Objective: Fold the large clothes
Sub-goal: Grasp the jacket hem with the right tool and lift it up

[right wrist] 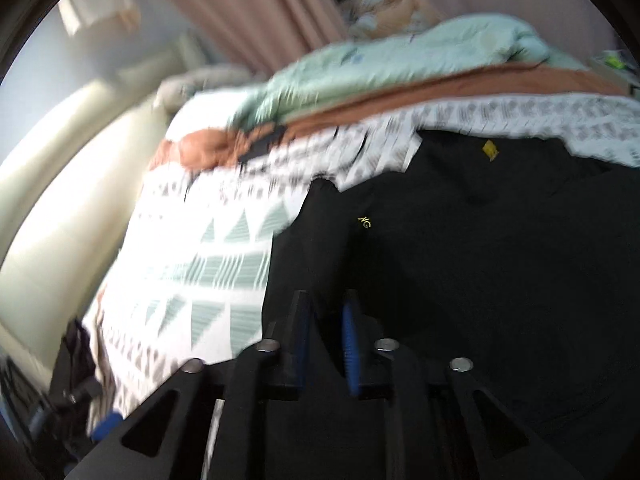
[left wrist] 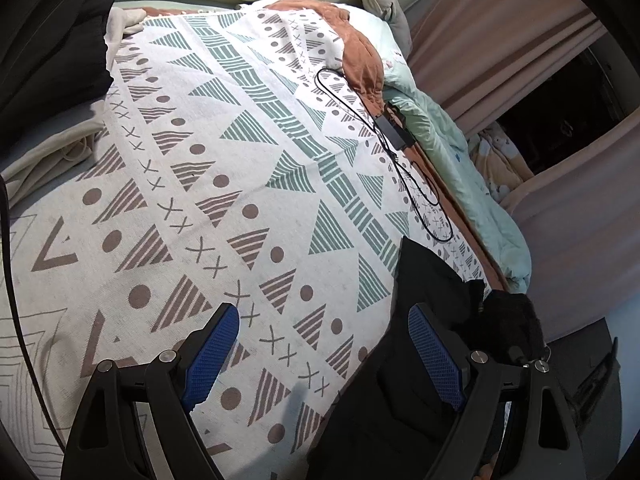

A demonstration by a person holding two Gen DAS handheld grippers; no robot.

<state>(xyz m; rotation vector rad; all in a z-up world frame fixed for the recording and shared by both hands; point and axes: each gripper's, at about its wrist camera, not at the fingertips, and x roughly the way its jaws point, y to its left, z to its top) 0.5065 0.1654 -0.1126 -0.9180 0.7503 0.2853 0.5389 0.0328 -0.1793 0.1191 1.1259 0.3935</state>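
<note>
A large black garment (right wrist: pixel 460 260) lies on the patterned bedspread (right wrist: pixel 208 248), with a small yellow tag (right wrist: pixel 490 149) and yellow lettering on it. In the blurred right wrist view my right gripper (right wrist: pixel 326 300) hovers over its left part, jaws a narrow gap apart, and I see no cloth pinched between the blue pads. In the left wrist view one end of the black garment (left wrist: pixel 424 280) shows at the lower right. My left gripper (left wrist: pixel 323 312) stands wide open above the bedspread (left wrist: pixel 240 160). Its right finger (left wrist: pixel 436 356) is over the garment's edge, with nothing held.
A black cable with an adapter (left wrist: pixel 394 130) lies on the bedspread near a brown sheet (left wrist: pixel 360 56) and a mint quilt (left wrist: pixel 452 152). Dark clothes (left wrist: pixel 56 60) and a cream cloth (left wrist: pixel 52 152) sit at the left. Pink curtains (left wrist: pixel 500 40) hang behind the bed.
</note>
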